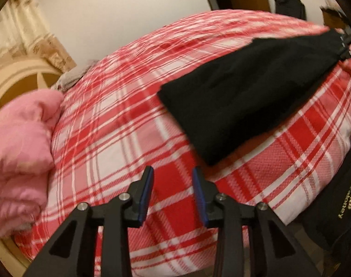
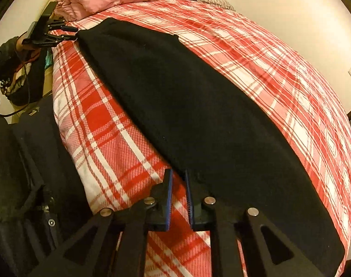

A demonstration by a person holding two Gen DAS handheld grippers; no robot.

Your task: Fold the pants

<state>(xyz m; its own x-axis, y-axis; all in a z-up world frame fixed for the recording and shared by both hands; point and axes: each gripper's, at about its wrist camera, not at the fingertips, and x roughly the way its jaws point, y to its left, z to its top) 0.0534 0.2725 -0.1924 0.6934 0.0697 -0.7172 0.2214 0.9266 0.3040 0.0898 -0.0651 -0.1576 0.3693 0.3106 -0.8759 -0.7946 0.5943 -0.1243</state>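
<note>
While the black pants (image 2: 198, 106) lie as one long folded band across the plaid bed cover (image 1: 110, 124), I judge the next fold is the short one, end to end. My right gripper (image 2: 177, 180) is at their near edge — its jaws stand close together, and whether they pinch the hem I cannot tell. My left gripper (image 1: 172, 177) has its jaws spread with only cover between them; the pants' other end lies ahead and to the right of them. Further out, a pink quilt (image 1: 20, 138) sits left of these jaws — out of the way.
</note>
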